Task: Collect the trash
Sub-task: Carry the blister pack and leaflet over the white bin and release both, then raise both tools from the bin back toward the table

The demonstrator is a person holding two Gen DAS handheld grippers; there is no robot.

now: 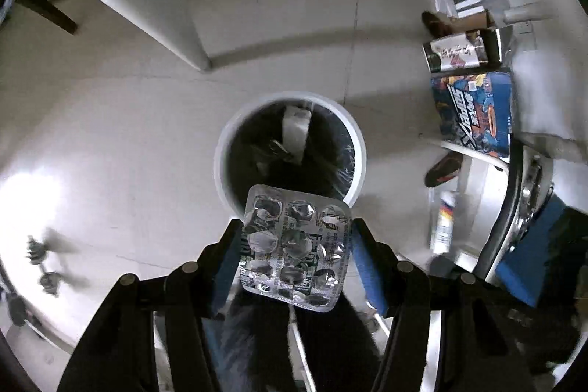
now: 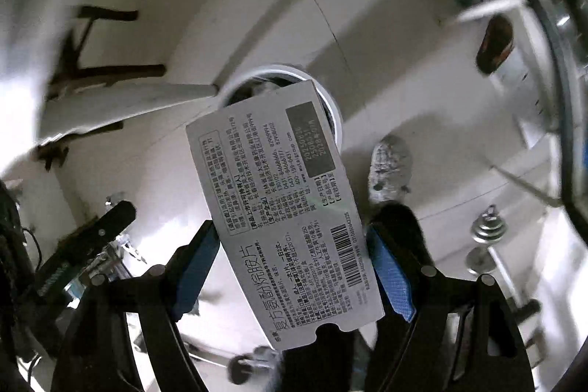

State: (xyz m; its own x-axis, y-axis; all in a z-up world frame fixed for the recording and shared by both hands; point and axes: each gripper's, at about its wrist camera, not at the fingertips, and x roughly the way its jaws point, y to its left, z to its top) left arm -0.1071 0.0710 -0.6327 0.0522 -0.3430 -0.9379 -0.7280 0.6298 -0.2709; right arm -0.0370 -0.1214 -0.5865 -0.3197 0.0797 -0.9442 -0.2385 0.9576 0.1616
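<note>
My left gripper [image 1: 294,234] is shut on a silver pill blister pack [image 1: 294,247] with its pockets popped, held in the air above the near rim of a white round trash bin [image 1: 224,138] with a black liner. A white item [image 1: 294,131] lies inside the bin. My right gripper [image 2: 290,237] is shut on a flattened grey medicine box [image 2: 283,201] printed with black text and a barcode. It is held over the floor, and the same bin [image 2: 336,112] shows partly behind the box's far end.
Pale tiled floor [image 1: 110,153] surrounds the bin. A white table leg [image 1: 176,35] and dark chair legs [image 1: 47,10] stand to the far left. Boxes, a blue printed carton [image 1: 474,109] and a shelf crowd the right. A grey slipper [image 2: 389,164] is beside the bin.
</note>
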